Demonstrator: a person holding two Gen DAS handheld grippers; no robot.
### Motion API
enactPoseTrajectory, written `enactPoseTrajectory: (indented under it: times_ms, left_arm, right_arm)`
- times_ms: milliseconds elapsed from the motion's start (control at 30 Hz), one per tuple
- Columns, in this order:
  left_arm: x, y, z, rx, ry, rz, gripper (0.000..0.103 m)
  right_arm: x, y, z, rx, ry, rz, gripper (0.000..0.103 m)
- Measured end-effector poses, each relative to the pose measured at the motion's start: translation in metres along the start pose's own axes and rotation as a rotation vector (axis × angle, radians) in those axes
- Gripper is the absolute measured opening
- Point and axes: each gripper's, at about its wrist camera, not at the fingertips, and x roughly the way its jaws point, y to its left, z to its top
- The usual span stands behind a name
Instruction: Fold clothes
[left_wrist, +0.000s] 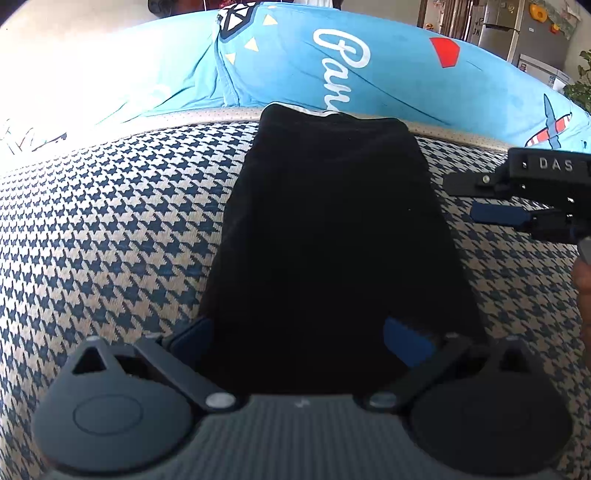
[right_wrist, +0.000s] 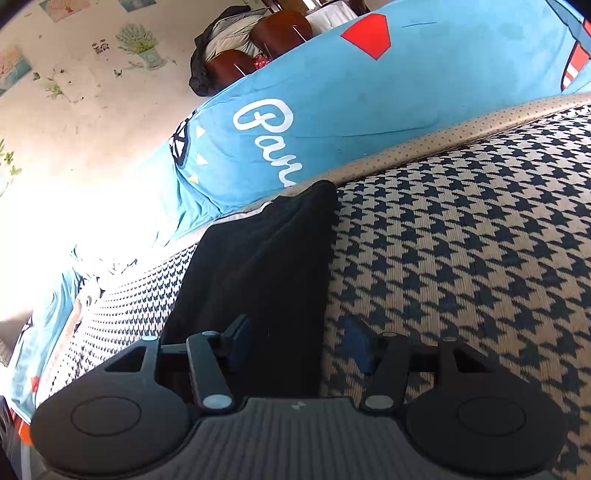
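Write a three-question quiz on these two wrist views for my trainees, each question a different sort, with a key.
1. True or false: the folded black cloth garment lies on the navy-and-beige houndstooth fabric surface.
2. Multiple choice: the left tool is A) open, B) shut on the garment.
3. Fill in: the right tool straddles the garment's ___ edge.

Key: 1 true; 2 A; 3 right.

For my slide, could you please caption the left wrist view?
Open left gripper straddling a folded black garment on a houndstooth cushion.
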Motion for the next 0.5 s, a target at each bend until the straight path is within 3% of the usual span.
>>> enactPoseTrajectory:
  times_ms: [500]
  left_arm:
    - [0.006, 0.008, -0.001, -0.026, 0.013, -0.003, 0.103]
  right_arm:
    - [0.043, -0.017, 0.031, 0.089, -0.034, 0.055, 0.058]
